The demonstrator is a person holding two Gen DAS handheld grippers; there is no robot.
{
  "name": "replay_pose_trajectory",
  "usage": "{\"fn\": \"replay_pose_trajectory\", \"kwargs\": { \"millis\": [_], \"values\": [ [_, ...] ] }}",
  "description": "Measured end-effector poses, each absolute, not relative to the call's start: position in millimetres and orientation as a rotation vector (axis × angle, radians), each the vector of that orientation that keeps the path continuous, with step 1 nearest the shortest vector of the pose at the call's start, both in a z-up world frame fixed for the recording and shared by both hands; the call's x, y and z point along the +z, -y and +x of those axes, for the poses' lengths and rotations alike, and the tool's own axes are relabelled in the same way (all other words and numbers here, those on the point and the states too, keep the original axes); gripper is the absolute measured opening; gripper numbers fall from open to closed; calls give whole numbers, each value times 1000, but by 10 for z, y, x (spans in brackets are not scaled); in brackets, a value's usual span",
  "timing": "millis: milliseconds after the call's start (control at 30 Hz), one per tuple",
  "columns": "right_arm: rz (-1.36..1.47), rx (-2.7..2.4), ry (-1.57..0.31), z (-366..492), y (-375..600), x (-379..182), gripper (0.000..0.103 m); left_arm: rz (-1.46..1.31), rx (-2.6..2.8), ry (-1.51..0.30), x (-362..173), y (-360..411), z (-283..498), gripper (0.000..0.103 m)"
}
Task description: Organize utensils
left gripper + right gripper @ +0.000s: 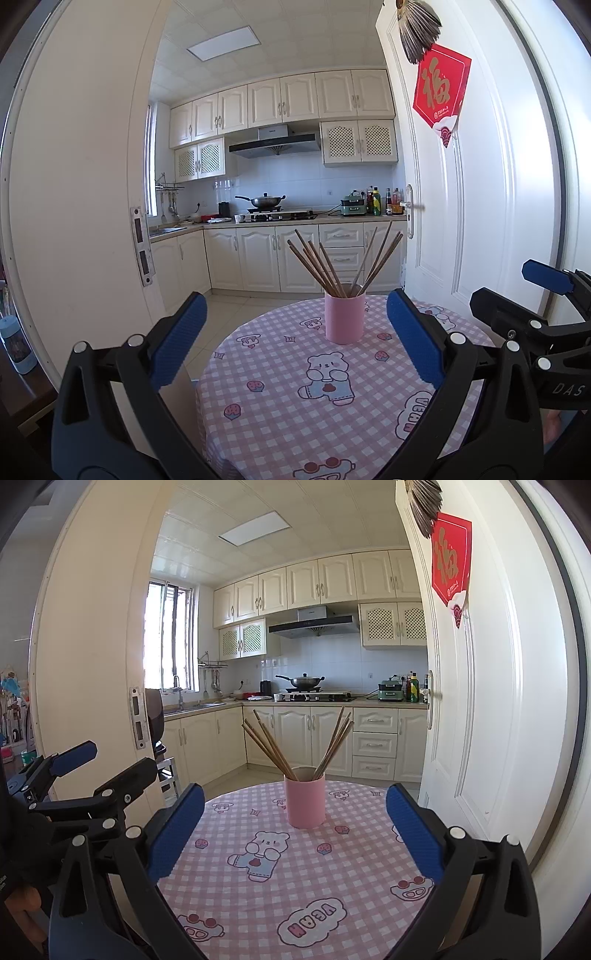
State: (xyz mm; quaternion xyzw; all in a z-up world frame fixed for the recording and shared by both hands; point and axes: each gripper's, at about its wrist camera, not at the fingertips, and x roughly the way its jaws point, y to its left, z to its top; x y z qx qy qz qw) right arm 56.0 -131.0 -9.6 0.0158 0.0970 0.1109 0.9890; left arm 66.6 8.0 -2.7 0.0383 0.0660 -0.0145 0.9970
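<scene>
A pink cup (344, 317) stands upright on the far part of a round table with a pink checked cloth (280, 417). Several brown chopsticks (321, 264) stand in it, fanned out left and right. My left gripper (295, 332) is open and empty, held above the near part of the table, short of the cup. The right gripper (517, 295) shows at its right, open. In the right wrist view the cup (304, 799) with chopsticks (273, 746) stands ahead of my right gripper (295, 816), open and empty. The left gripper (107, 764) shows at its left.
An open white door (480, 206) with a red paper sign (439, 88) stands close to the table's right side. A door frame (92, 206) is on the left. Beyond lies a kitchen with white cabinets (258, 258) and a stove with a wok (264, 201).
</scene>
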Motion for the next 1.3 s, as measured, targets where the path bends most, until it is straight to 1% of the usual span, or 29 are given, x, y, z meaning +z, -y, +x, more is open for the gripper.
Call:
{"fn": "replay_pose_trajectory", "kwargs": {
  "millis": [1033, 1300],
  "values": [
    [83, 243, -253, 1068, 1415, -243, 95, 95, -1, -181, -132, 9, 1213, 96],
    [81, 253, -303, 1294, 1389, -349, 95, 78, -8, -250, -255, -19, 1472, 96]
  ]
}}
